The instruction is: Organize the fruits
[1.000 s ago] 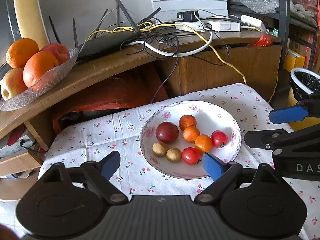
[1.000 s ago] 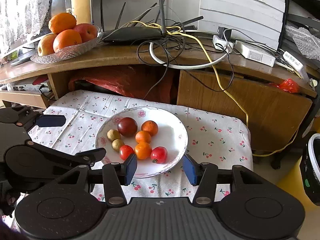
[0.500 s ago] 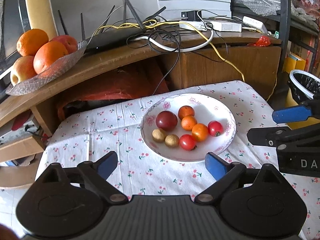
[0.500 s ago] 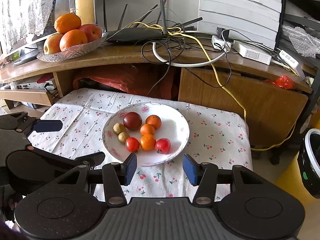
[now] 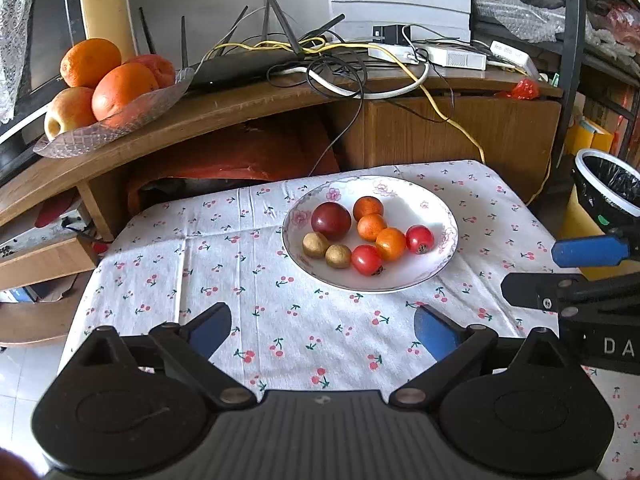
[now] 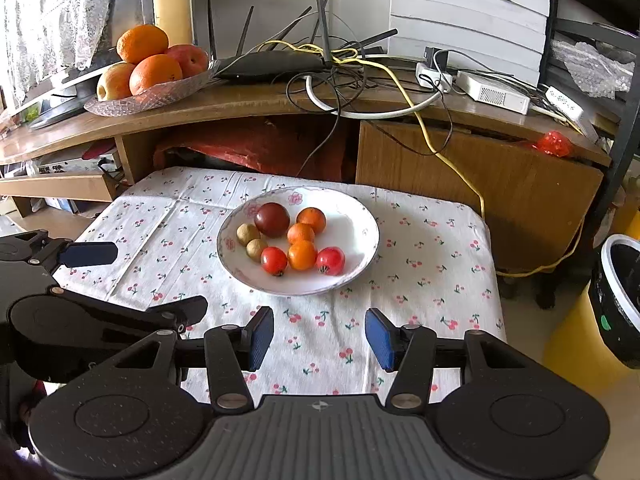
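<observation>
On the cloth, the fruits sit grouped in the plate — you've pulled both the left gripper and right gripper back, fingers spread and empty, so sorting looks done

Bin cut by right edge; right hand-held gripper partly out of frame.
</observation>
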`<state>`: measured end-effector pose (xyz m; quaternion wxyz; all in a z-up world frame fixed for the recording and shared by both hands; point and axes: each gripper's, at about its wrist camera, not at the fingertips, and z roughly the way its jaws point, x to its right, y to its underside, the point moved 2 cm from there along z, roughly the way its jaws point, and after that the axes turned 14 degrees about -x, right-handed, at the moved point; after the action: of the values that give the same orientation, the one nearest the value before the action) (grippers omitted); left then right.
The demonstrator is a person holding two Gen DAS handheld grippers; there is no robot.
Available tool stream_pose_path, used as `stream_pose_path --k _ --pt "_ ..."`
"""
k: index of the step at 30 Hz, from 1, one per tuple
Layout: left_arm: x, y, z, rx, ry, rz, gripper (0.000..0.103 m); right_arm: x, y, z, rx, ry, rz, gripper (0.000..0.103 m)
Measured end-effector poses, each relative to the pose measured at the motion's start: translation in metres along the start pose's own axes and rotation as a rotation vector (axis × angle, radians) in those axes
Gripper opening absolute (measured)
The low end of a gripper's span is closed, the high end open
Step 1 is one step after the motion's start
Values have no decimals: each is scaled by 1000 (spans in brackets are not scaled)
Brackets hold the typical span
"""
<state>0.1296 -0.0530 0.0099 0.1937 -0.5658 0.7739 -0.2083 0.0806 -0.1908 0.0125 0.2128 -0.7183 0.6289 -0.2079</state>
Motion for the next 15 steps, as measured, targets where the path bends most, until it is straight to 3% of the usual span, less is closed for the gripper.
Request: stream_pose_path --k 15 --pt "7 18 -17 3 6 -21 103 -2 23 -17 -1 8 27 47"
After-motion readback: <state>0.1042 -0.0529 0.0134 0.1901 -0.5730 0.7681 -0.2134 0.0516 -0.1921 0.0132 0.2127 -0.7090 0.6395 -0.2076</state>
